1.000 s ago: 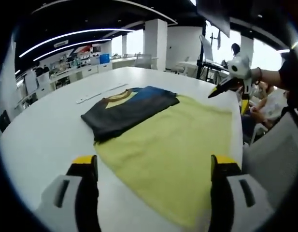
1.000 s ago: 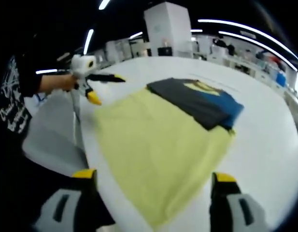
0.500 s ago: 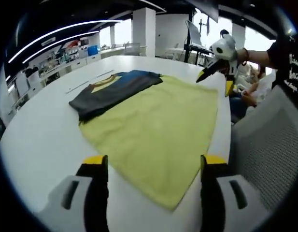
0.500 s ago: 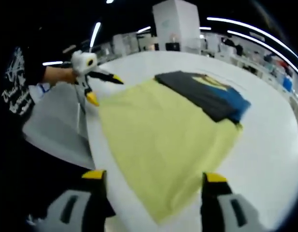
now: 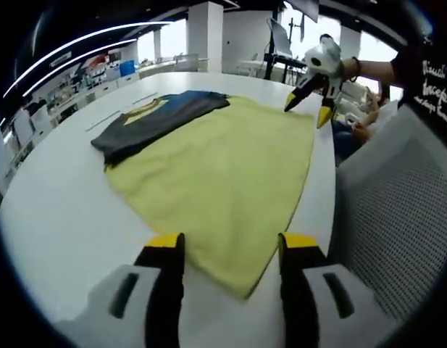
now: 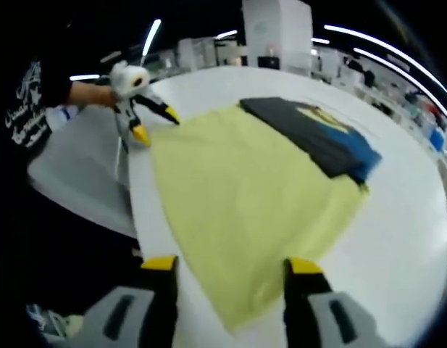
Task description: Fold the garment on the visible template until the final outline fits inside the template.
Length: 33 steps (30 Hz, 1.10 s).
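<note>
A large yellow cloth [image 5: 216, 167] lies flat on the white table [image 5: 56, 210]. A folded dark grey and blue shirt [image 5: 154, 119] with a yellow collar rests on its far end. My left gripper [image 5: 232, 245] is open, its jaws straddling the cloth's near corner at the table edge. My right gripper [image 5: 307, 110] hovers open over the cloth's far right corner. In the right gripper view, the right gripper [image 6: 232, 267] stands open around a near corner of the yellow cloth [image 6: 245, 196], with the shirt [image 6: 317, 138] beyond and the left gripper [image 6: 156, 125] open at the far left corner.
A grey mesh chair [image 5: 397, 217] stands against the table edge to the right; in the right gripper view this chair [image 6: 78, 174] sits left. A person's black sleeve [image 5: 426, 72] is nearby. A thin white strip [image 5: 111, 119] lies beyond the shirt.
Both views have closed in on the yellow cloth's near corners. Each gripper's jaws have drawn closer together but stay open. The shirt has not moved.
</note>
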Motion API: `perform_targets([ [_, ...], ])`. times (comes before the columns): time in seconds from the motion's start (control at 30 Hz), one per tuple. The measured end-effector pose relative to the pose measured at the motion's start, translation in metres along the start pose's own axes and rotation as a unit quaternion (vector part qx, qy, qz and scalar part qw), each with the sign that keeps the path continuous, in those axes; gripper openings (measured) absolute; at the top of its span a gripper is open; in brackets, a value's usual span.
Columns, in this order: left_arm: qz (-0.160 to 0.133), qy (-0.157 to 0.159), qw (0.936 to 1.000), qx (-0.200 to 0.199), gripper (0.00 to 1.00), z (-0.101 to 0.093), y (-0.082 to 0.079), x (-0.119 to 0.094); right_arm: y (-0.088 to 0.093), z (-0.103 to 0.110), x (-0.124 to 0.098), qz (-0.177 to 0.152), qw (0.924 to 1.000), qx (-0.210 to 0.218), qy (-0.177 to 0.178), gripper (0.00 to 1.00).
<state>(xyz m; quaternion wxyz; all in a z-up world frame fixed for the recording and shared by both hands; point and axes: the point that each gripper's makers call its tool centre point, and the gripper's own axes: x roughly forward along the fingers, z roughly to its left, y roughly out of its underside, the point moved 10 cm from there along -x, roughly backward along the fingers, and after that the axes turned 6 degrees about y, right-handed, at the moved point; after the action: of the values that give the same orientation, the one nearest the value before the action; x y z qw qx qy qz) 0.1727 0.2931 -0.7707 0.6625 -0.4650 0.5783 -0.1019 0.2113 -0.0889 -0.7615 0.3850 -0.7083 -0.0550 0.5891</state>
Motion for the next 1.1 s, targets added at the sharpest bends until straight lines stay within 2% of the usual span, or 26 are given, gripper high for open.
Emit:
perform_targets([
  [0.13,-0.003,-0.005,1.0000,0.003,0.47,0.002,0.000,-0.001,0.003,-0.001,0.001,0.014,0.9998,-0.016,0.005,0.51],
  [0.27,0.001,-0.011,0.9999,0.003,0.43,0.005,-0.001,0.000,0.005,-0.007,0.001,0.013,0.9997,-0.012,0.015,0.39],
  [0.43,0.012,0.001,0.9998,0.015,0.38,0.003,-0.003,0.000,0.005,-0.005,-0.001,0.026,0.9992,-0.030,0.004,0.45],
  [0.6,0.018,0.010,0.9995,0.022,0.36,0.003,-0.004,0.000,0.006,-0.008,0.000,0.027,0.9988,-0.041,0.008,0.41],
  [0.77,0.032,0.027,0.9984,0.037,0.37,0.005,-0.003,-0.001,0.008,-0.004,-0.001,0.030,0.9980,-0.054,-0.015,0.52],
  [0.87,0.036,0.028,0.9983,0.038,0.37,0.006,-0.004,-0.001,0.008,-0.007,0.000,0.033,0.9971,-0.068,0.006,0.44],
  [0.97,0.035,0.027,0.9984,0.035,0.35,0.007,-0.004,-0.002,0.007,-0.007,0.000,0.032,0.9974,-0.065,0.007,0.41],
  [1.1,0.022,0.010,0.9997,0.003,0.25,0.012,-0.004,-0.002,0.008,-0.008,0.000,0.027,0.9977,-0.062,0.010,0.40],
])
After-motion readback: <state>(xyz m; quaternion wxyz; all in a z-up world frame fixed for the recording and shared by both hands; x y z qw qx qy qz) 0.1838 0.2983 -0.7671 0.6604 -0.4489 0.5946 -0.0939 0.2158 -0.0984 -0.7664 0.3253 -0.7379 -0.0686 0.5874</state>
